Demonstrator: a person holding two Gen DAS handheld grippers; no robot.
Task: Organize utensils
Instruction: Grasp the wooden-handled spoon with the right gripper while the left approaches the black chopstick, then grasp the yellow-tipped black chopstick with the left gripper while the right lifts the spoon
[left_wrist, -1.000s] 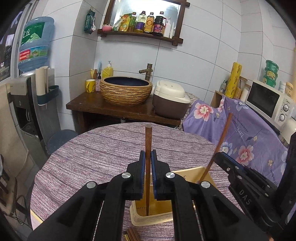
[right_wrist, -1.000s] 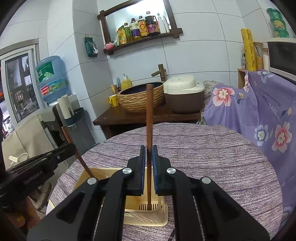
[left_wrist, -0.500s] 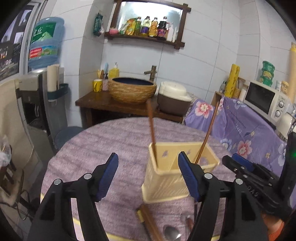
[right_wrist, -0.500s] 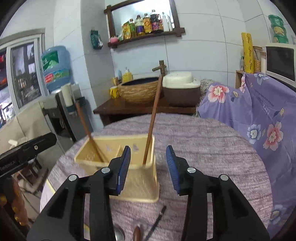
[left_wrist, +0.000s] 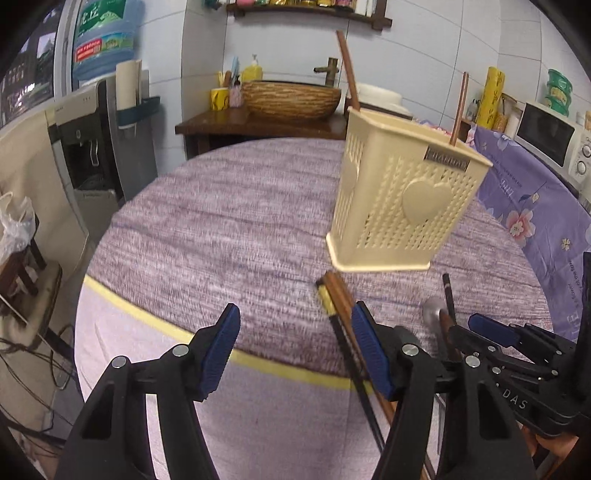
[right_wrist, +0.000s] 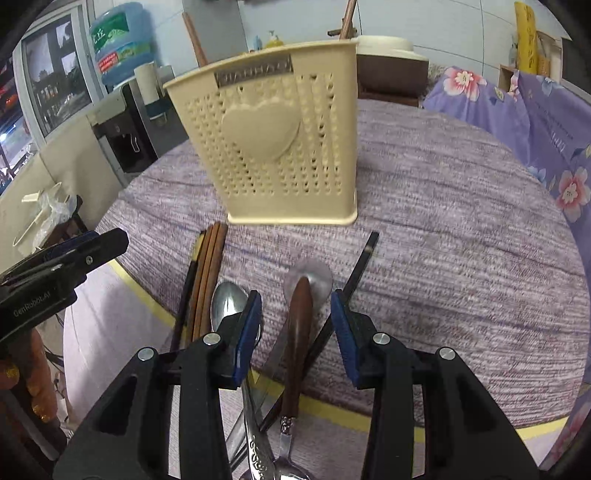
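In our left camera we see the cream basket (left_wrist: 402, 206) standing on the purple table (left_wrist: 229, 229) at about two o'clock. Two brown chopsticks (left_wrist: 347, 66) already stick up out of its top, so that part looks done. A bunch of sticks (left_wrist: 338, 295) lies flat on the table just below the basket, at about four o'clock. These are left to put away. Our left gripper (left_wrist: 295, 354) has its blue jaws wide apart, and they are closing a little. Nothing is held between them. The right jaw sits just over the bunch of sticks, but we cannot tell if it touches them. Our right gripper (left_wrist: 491, 328) peeks in at four o'clock.

In our right camera the basket (right_wrist: 273, 147) fills the top at twelve o'clock. Below it, at six o'clock, lie more things to tidy: a spoon with a brown handle (right_wrist: 301, 317), a shiny spoon (right_wrist: 227, 301), the bunch of sticks (right_wrist: 207, 273) and one black chopstick (right_wrist: 360, 269). So we think the job is only partly done. Our right gripper (right_wrist: 295, 332) is let go, with its jaws partly apart. The brown handle lies between them, but the pads are not pressing on it.
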